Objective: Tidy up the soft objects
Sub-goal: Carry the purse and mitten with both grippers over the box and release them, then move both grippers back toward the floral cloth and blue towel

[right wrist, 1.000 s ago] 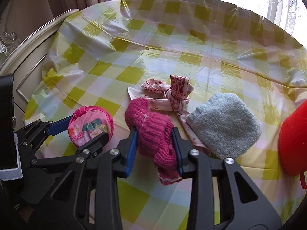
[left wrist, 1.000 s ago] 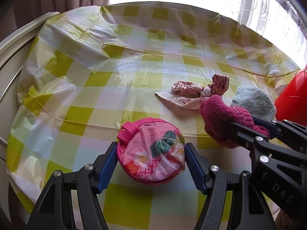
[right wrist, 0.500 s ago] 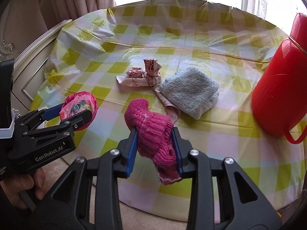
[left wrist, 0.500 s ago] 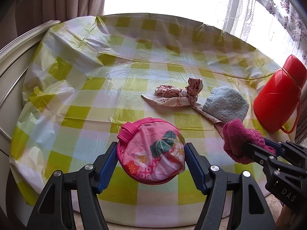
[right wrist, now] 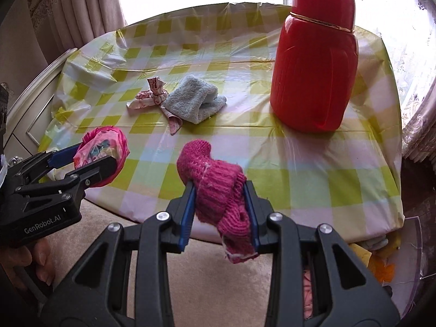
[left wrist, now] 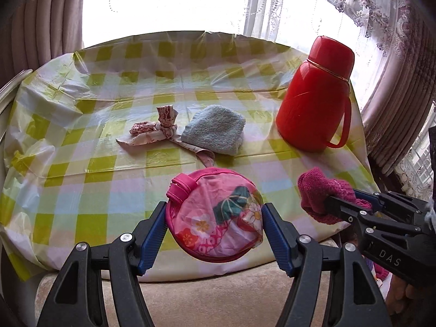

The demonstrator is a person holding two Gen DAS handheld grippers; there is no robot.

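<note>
Left hand-held gripper (left wrist: 214,224): it is clamping the round pink floral pouch (left wrist: 215,218) between its blue pads, holding it in the air over the near edge of the counter (left wrist: 81,196).
Right hand-held gripper (right wrist: 221,212): it is gripping the magenta knitted sock (right wrist: 218,190), the toe sticking up above the pads and the cuff hanging below them, just off the counter's near edge.
Left view only: the pouch's flower print and its pink strap loop are showing face-on; the sock (left wrist: 321,196) is sitting to the right of the pouch, apart from it.
Right view only: the pouch (right wrist: 105,150) is showing edge-on at the left, and a clear bin (right wrist: 408,250) with soft items is peeking out low at the right, beside the counter.
Mid counter: a patterned pink-and-white cloth tie (left wrist: 160,130) is lying knotted, one tail running under the light blue towel (left wrist: 215,132) just right of it.
Far right: a red thermos jug (left wrist: 316,95) is standing upright, well apart from the towel.
Beyond: curtains (left wrist: 41,21) are framing a bright window.
</note>
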